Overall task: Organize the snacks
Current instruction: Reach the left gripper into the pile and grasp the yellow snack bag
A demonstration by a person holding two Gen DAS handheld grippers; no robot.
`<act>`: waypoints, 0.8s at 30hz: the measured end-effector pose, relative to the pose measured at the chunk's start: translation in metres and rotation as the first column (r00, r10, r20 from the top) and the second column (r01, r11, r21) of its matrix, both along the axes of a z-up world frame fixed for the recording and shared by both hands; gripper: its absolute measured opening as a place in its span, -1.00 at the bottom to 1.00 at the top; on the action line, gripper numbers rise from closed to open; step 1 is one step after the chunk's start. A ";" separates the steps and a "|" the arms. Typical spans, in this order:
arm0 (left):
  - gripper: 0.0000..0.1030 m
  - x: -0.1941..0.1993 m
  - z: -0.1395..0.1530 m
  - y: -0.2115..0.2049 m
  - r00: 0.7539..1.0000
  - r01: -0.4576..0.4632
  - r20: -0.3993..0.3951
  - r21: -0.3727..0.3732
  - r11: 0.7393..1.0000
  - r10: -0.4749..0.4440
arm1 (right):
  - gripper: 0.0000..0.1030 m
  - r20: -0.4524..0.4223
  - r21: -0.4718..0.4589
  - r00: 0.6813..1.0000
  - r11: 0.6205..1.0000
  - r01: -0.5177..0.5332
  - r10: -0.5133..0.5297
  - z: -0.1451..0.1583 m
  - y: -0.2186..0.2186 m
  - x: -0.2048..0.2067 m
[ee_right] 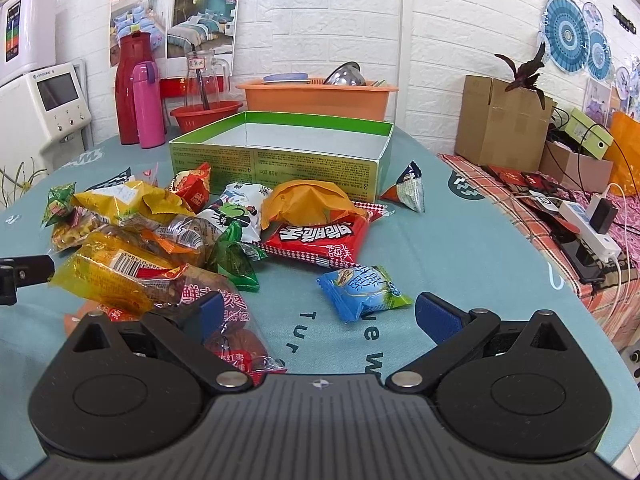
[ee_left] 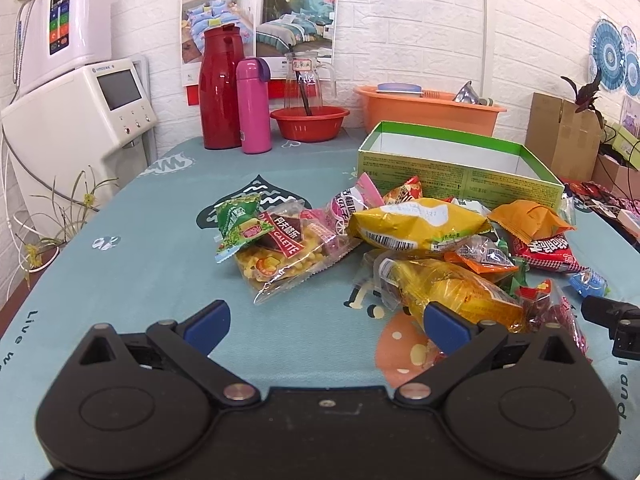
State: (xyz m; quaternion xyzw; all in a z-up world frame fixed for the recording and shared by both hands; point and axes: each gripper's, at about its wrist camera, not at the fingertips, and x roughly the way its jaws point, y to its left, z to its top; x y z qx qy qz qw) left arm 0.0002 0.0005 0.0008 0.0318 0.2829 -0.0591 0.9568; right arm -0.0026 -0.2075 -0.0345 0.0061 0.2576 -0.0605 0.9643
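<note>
Both the left gripper (ee_left: 326, 322) and the right gripper (ee_right: 318, 314) have matte black bodies with round hubs, silver pivot screws and blue pads on the fingertips (ee_left: 208, 324). The right gripper's base is ribbed.

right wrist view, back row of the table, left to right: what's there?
Red thermos → pink bottle → glass pitcher standing in the red basin → orange tub. The green box sits in front of them.
</note>
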 end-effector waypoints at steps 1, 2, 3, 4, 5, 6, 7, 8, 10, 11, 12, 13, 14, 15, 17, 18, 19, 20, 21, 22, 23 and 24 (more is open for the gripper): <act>1.00 0.001 0.001 0.001 1.000 0.015 -0.006 -0.001 1.000 -0.016 | 1.00 0.000 0.002 1.000 1.000 -0.006 0.006 0.000 0.000 0.000; 1.00 0.003 0.003 0.003 0.999 0.034 -0.015 -0.009 0.999 -0.034 | 1.00 0.005 0.007 1.000 1.000 -0.019 0.018 0.000 0.000 0.000; 1.00 0.004 0.005 0.006 0.999 0.044 -0.019 -0.022 0.999 -0.044 | 1.00 0.015 0.014 0.999 0.999 -0.036 0.036 0.001 0.001 -0.001; 1.00 0.005 0.008 0.010 0.998 0.052 -0.017 -0.037 0.998 -0.052 | 1.00 0.030 0.020 0.998 0.998 -0.058 0.057 0.002 0.001 -0.002; 1.00 0.006 0.013 0.014 0.998 0.064 -0.009 -0.059 0.996 -0.064 | 1.00 0.055 0.025 0.994 0.995 -0.096 0.094 0.003 0.002 -0.005; 1.00 0.006 0.017 0.017 0.997 0.071 0.001 -0.075 0.995 -0.071 | 1.00 0.086 0.028 0.987 0.990 -0.135 0.132 0.005 0.004 -0.008; 1.00 0.006 0.020 0.018 0.997 0.077 0.011 -0.085 0.993 -0.077 | 1.00 0.130 0.032 0.978 0.985 -0.172 0.166 0.006 0.005 -0.012; 1.00 0.006 0.024 0.018 0.996 0.085 0.019 -0.090 0.992 -0.084 | 1.00 0.166 0.036 0.967 0.979 -0.203 0.194 0.007 0.007 -0.015; 1.00 0.007 0.026 0.016 0.994 0.110 0.021 -0.102 0.989 -0.108 | 1.00 0.149 0.039 0.951 0.959 -0.281 0.272 0.010 0.011 -0.015; 1.00 0.009 0.026 0.014 0.992 0.129 0.013 -0.110 0.985 -0.128 | 1.00 0.125 0.046 0.940 0.945 -0.325 0.317 0.012 0.015 -0.013; 1.00 0.011 0.025 0.011 0.989 0.148 0.003 -0.117 0.982 -0.149 | 1.00 0.105 0.060 0.935 0.936 -0.346 0.339 0.013 0.018 -0.011; 1.00 0.011 0.023 0.008 0.986 0.167 -0.007 -0.123 0.978 -0.169 | 1.00 0.087 0.078 0.932 0.930 -0.358 0.352 0.014 0.021 -0.010; 1.00 0.010 0.020 0.005 0.981 0.192 -0.015 -0.133 0.972 -0.196 | 1.00 0.069 0.097 0.926 0.921 -0.377 0.371 0.015 0.024 -0.007; 1.00 0.010 0.017 0.002 0.975 0.214 -0.020 -0.141 0.967 -0.219 | 1.00 0.057 0.112 0.920 0.914 -0.391 0.387 0.015 0.027 -0.008; 1.00 0.012 0.011 -0.004 0.967 0.245 -0.037 -0.148 0.958 -0.253 | 1.00 0.043 0.107 0.905 0.899 -0.425 0.423 0.012 0.031 -0.010; 1.00 0.013 0.010 -0.006 0.964 0.253 -0.043 -0.150 0.956 -0.262 | 1.00 0.026 0.088 0.904 0.900 -0.426 0.426 0.010 0.033 -0.010; 1.00 0.015 0.009 -0.007 0.963 0.258 -0.045 -0.152 0.954 -0.267 | 1.00 0.016 0.069 0.910 0.907 -0.415 0.415 0.009 0.035 -0.013; 1.00 0.019 0.008 -0.009 0.962 0.260 -0.046 -0.157 0.953 -0.270 | 1.00 0.025 0.055 0.909 0.907 -0.418 0.417 0.010 0.037 -0.018; 1.00 0.023 0.009 -0.010 0.961 0.261 -0.045 -0.159 0.952 -0.271 | 1.00 0.035 0.049 0.897 0.895 -0.443 0.441 0.011 0.038 -0.022; 1.00 0.026 0.010 -0.011 0.961 0.261 -0.045 -0.163 0.952 -0.271 | 1.00 0.038 0.055 0.876 0.874 -0.483 0.481 0.012 0.040 -0.024; 1.00 0.030 0.011 -0.013 0.961 0.264 -0.042 -0.166 0.950 -0.274 | 1.00 0.040 0.068 0.856 0.854 -0.517 0.515 0.013 0.042 -0.024; 1.00 0.032 0.011 -0.014 0.960 0.268 -0.039 -0.167 0.949 -0.278 | 1.00 0.048 0.081 0.842 0.838 -0.540 0.538 0.013 0.044 -0.024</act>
